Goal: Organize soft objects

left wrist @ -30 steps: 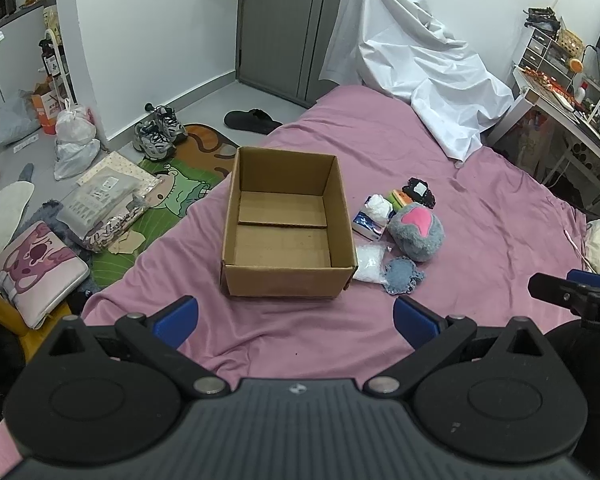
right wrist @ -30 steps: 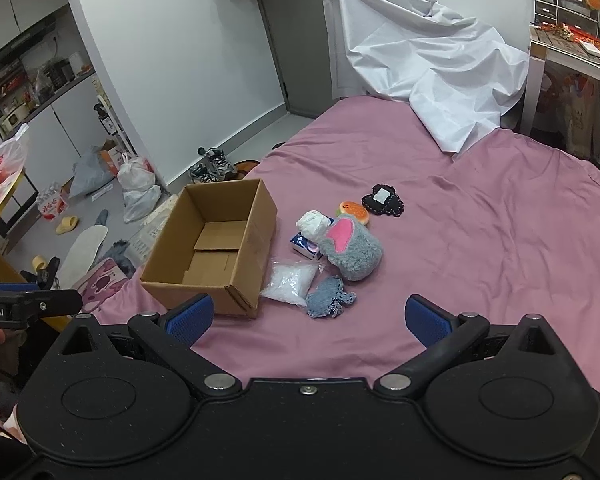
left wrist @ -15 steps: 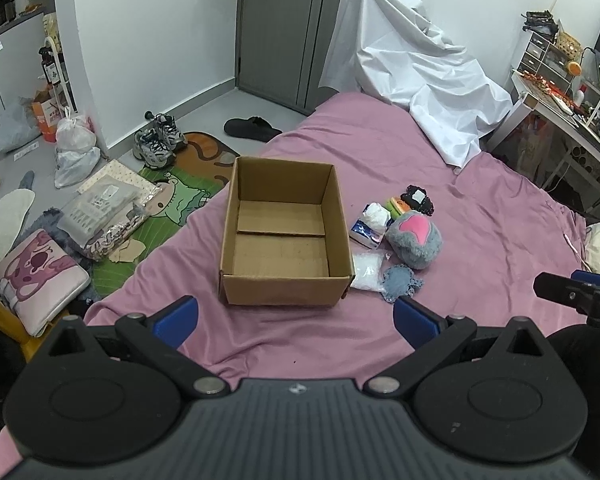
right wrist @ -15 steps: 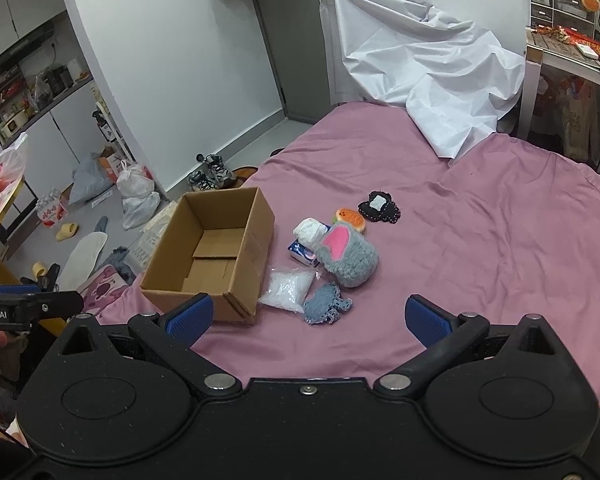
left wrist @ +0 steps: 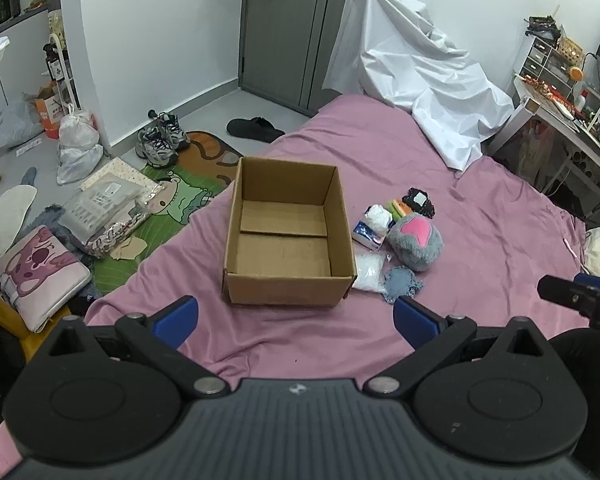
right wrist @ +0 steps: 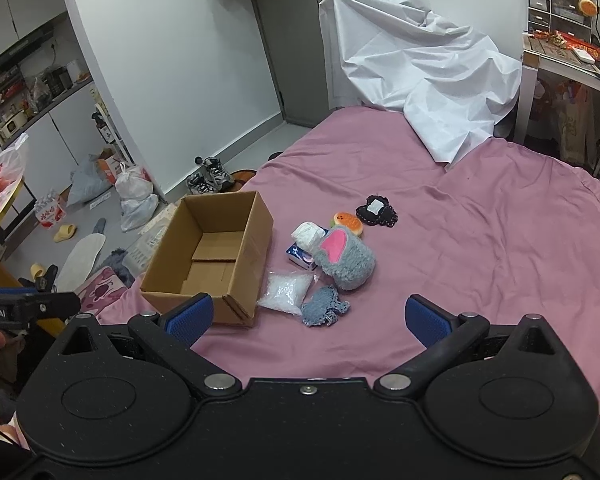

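1. cardboard box (left wrist: pixel 286 240) sits open-top and empty on the bed (left wrist: pixel 480 216), ready as the bin.
2. soft objects, e.g. grey plush (right wrist: pixel 346 258), clustered just right of the box, none loaded.
3. left hand-held gripper (left wrist: pixel 296 316) and right hand-held gripper (right wrist: pixel 306 316) both spread apart, holding nothing, short of the box.

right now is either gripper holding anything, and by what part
Nothing is held: left gripper and right gripper are both open above the bed.

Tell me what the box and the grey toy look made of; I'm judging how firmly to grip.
Box: plain brown cardboard, matte, with creased flaps. Grey toy: probably plush fabric, since its surface is fuzzy, with a smooth pink patch.
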The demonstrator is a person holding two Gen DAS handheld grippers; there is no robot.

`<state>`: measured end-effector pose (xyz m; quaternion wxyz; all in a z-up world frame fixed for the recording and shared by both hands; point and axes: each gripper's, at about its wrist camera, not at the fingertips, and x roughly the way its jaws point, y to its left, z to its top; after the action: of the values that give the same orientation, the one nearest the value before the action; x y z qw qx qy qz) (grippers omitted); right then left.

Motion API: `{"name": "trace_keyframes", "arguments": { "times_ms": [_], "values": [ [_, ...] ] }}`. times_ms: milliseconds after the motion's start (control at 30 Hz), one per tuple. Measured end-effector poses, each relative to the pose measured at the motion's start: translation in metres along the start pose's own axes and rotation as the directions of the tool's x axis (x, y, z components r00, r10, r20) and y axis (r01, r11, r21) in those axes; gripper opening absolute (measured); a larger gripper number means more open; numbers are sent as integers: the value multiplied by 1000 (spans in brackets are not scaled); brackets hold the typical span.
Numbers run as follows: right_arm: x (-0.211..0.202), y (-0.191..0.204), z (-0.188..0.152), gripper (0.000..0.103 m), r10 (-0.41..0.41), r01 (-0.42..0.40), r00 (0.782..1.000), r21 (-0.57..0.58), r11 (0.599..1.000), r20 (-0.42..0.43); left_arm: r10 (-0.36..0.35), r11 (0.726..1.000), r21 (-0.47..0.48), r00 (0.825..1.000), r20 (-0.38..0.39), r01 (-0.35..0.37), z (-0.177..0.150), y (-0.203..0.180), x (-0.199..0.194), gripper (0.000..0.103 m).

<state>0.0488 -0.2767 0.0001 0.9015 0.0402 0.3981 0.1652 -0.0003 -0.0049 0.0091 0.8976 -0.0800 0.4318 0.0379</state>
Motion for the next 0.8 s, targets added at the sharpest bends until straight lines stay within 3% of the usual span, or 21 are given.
{"name": "trace_keyframes", "arguments": {
  "times_ms": [433, 800],
  "values": [
    [-6, 6, -7, 103, -3, 3, 1000, -1, 1000, 15, 10, 1000, 0, 1000, 22, -10, -4, 9, -8, 103],
    [3, 4, 1, 103, -2, 2, 1000, -3, 1000, 13, 10, 1000, 21, 999, 46, -11, 15, 11, -10, 103]
  ]
}}
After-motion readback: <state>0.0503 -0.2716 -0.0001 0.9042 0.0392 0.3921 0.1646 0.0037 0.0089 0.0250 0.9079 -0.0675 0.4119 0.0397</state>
